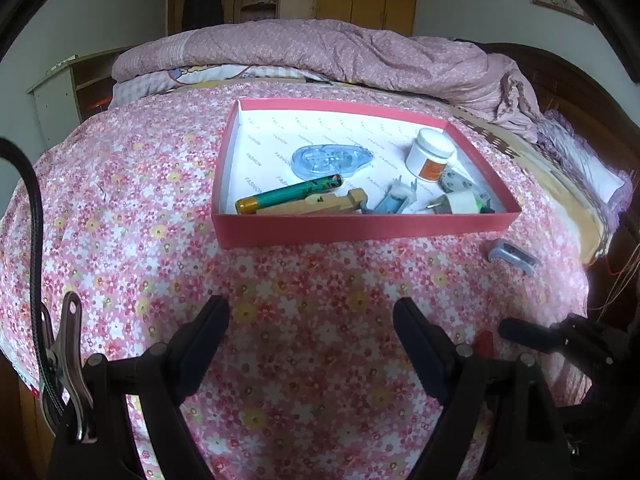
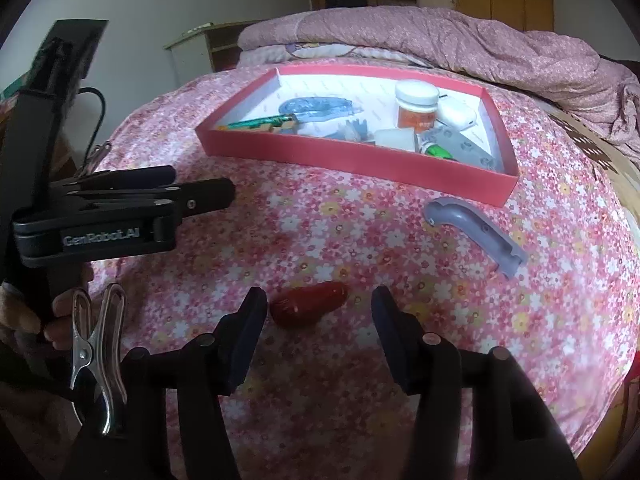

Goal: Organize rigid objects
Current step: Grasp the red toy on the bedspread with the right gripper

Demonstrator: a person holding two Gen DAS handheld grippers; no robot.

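A red shallow box [image 1: 360, 230] [image 2: 360, 158] lies on the flowered bedspread and holds several items: a blue tape dispenser [image 1: 330, 159], a green tube [image 1: 288, 196], a wooden piece [image 1: 316, 204] and a white jar [image 1: 430, 154] [image 2: 416, 104]. A grey curved handle [image 1: 514, 258] [image 2: 476, 234] lies outside the box to its right. A red oval object [image 2: 310, 304] lies just ahead of my right gripper [image 2: 320, 304], which is open around nothing. My left gripper [image 1: 312, 316] is open and empty, hovering over bare bedspread; it also shows in the right wrist view [image 2: 200, 190].
A pink quilt [image 1: 320, 48] is piled at the far end of the bed. A wooden headboard [image 1: 580, 92] is at the right and a small shelf unit [image 1: 68, 92] at the left. Wardrobes stand at the back.
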